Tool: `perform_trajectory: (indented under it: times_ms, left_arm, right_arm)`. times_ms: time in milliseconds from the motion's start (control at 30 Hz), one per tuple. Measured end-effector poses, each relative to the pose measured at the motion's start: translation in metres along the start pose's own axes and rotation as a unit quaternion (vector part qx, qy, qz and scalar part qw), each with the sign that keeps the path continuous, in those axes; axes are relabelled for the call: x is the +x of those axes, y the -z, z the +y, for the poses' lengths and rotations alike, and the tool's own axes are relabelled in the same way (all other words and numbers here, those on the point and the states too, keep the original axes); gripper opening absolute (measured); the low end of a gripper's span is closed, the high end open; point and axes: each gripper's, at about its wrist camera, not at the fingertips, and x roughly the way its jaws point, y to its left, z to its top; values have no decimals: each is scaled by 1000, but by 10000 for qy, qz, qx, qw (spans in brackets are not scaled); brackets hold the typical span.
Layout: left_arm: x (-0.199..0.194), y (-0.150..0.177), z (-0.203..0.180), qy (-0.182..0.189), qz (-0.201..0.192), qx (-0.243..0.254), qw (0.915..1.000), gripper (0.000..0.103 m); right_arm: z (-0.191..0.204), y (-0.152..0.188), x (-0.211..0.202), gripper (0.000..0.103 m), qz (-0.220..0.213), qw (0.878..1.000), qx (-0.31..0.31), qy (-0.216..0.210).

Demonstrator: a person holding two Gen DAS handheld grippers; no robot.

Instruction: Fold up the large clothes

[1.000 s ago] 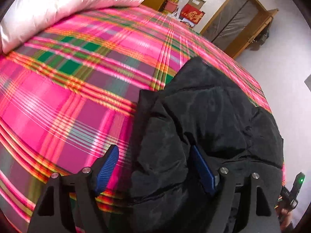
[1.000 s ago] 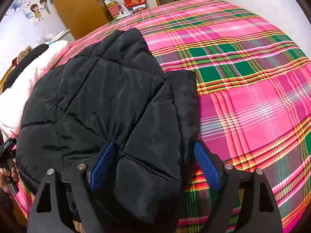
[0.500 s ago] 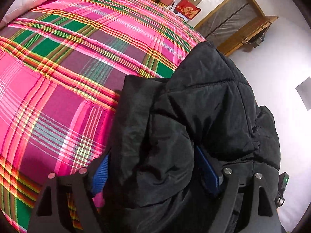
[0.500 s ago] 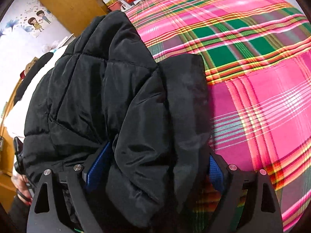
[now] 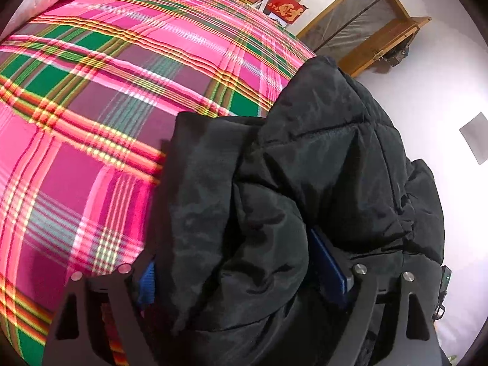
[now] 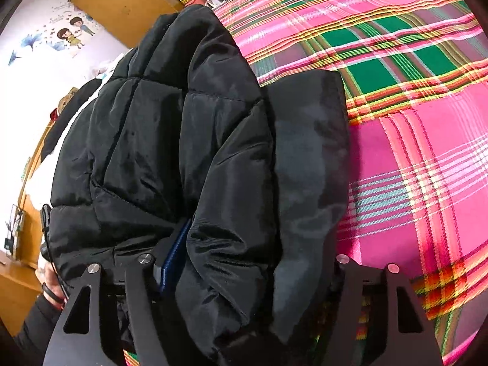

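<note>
Jacket: a black quilted jacket [image 5: 320, 183] lies bunched on a pink-and-green plaid bedspread [image 5: 106, 106], filling the left wrist view from 3 to 6 o'clock.
Left gripper: the left gripper [image 5: 244, 277] has a thick fold of jacket between its blue pads; jaws are opening, and whether the pads press cannot be told.
Right gripper: the right gripper [image 6: 247, 268] straddles a jacket fold [image 6: 244, 183]; jaws are closing, its far pad hidden by cloth.
Edges: the jacket's flat hem edge runs toward 12 o'clock, beside bare bedspread.
Open room: in the right wrist view, clear bedspread [image 6: 411, 122] spreads from 12 to 4 o'clock.
Background: a wooden door [image 5: 360, 24] stands at 1 o'clock.
</note>
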Motion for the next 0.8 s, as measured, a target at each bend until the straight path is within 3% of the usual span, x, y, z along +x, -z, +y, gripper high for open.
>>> perform_trajectory:
  times_ms: [133,200,267,367,467,600,800]
  left_arm:
    - [4,-3,-5,-11,96,79,9999,93]
    - [4,-2,-6,-29,93,109,9999,89]
    - [5,-2,-13,31,72,174,9998,66]
    - [-3,-1,-26,-202,-60,409,9989,41]
    - [-21,-1,-38,-465,-251,533,9972,28]
    - [-58,0,-54,-440,-644,548,9954,24]
    - [-101,10,-64,-278,-973,514,9935,23]
  right_arm:
    - [1,0,-1,63,-2,10000,-7,40]
    - [6,1,0,60,-16,10000,-5,95]
    - [12,2,-3,53,-61,9999,16,156]
    - [30,1,-11,39,-101,9990,-114,412]
    - [44,1,-23,30,-141,9983,-143,553]
    - [65,3,-49,23,-296,9972,-299,626]
    - [84,10,-81,22,-408,9968,-437,531]
